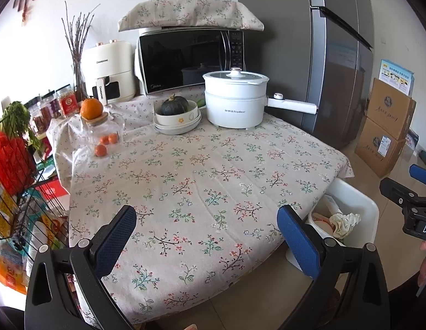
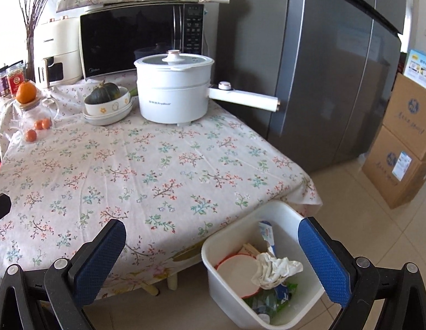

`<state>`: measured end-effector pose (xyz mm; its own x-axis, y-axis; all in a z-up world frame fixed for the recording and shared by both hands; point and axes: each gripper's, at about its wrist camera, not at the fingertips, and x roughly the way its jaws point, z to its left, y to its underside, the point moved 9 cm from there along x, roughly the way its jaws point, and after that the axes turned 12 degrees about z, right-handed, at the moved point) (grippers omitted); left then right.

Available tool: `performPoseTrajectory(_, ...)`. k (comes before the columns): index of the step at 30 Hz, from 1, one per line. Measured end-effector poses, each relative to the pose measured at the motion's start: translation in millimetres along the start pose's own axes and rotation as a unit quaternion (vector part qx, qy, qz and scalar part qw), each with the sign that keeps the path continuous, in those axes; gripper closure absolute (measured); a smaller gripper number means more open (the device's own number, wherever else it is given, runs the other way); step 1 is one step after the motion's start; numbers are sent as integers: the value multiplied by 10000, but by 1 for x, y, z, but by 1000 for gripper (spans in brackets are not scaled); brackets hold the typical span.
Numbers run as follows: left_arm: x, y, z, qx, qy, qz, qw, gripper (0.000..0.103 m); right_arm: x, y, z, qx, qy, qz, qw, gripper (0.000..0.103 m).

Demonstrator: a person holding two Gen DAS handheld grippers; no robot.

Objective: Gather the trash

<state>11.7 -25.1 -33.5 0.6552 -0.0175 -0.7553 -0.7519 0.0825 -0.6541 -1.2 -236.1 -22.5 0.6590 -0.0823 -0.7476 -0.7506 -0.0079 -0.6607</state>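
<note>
Floral tablecloth (image 2: 146, 165) shows no scrap left to lift. The white bin (image 2: 284, 214) sits on the floor at the table's near corner, straight below and ahead of the right gripper (image 2: 213, 264), already holding a crumpled tissue (image 2: 273, 271), lids and wrappers. Right gripper's nearer; left gripper (image 1: 204, 240) hangs over the cloth. Both spread wide, nothing between the pads.
</note>
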Motion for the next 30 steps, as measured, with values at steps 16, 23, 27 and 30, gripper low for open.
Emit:
performPoseTrajectory(16,-4,-4,1,-96,91,-137,9998,0,2,1,4,6,-13,4,10000,0)
performPoseTrajectory(23,-5,-4,1,-117,106,-157,9998,0,1,0,3,36,-17,-6,10000,0)
performPoseTrajectory(27,-4,-4,2,-119,111,-151,9998,0,1,0,3,35,-23,-3,10000,0)
performPoseTrajectory(30,-4,-3,2,-132,116,-145,9997,0,1,0,3,37,-24,-14,10000,0)
